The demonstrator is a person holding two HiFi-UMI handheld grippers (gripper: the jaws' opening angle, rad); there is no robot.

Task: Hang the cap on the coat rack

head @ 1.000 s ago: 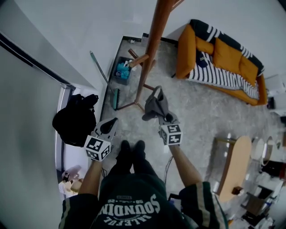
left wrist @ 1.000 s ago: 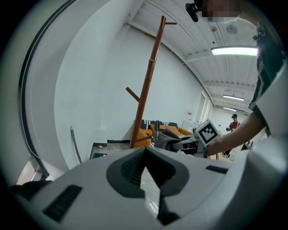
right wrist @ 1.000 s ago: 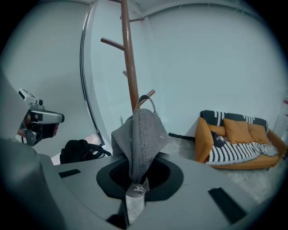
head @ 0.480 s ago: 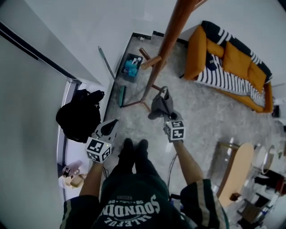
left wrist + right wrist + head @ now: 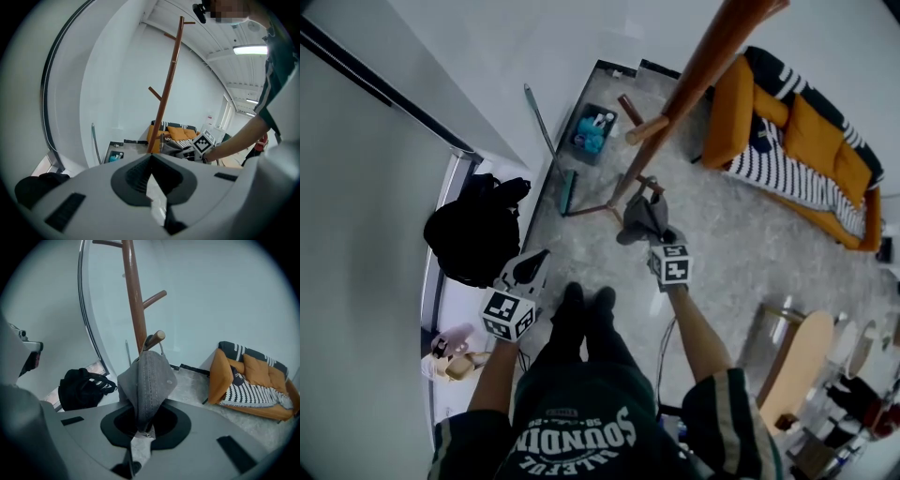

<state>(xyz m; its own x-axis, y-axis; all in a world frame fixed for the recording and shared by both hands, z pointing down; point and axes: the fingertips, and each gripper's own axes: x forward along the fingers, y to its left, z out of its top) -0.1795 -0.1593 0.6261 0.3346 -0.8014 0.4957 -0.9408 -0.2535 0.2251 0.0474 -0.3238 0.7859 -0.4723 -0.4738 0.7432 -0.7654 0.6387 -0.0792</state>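
Note:
The grey cap (image 5: 147, 376) hangs folded from my right gripper (image 5: 143, 427), which is shut on its lower edge. The cap's top sits just in front of a short peg's rounded end (image 5: 157, 336) on the brown wooden coat rack (image 5: 134, 301). From the head view, the cap (image 5: 645, 217) is beside the rack's pole (image 5: 703, 75), below a low peg (image 5: 647, 129), with the right gripper (image 5: 656, 246) under it. My left gripper (image 5: 534, 258) is held low at the left, shut and holding nothing; its view shows the jaws' tips together (image 5: 151, 161) and the rack (image 5: 169, 79) ahead.
A black backpack (image 5: 478, 230) lies by the glass door at the left. A dark bin with blue items (image 5: 592, 133), a long-handled broom (image 5: 546, 127) and the rack's feet (image 5: 586, 211) stand by the wall. An orange sofa (image 5: 787, 131) is at the right, a wooden table (image 5: 797, 366) lower right.
My right gripper has carried the cap closer to the rack's pole and low peg. The head view has shifted. My left gripper has stayed where it was.

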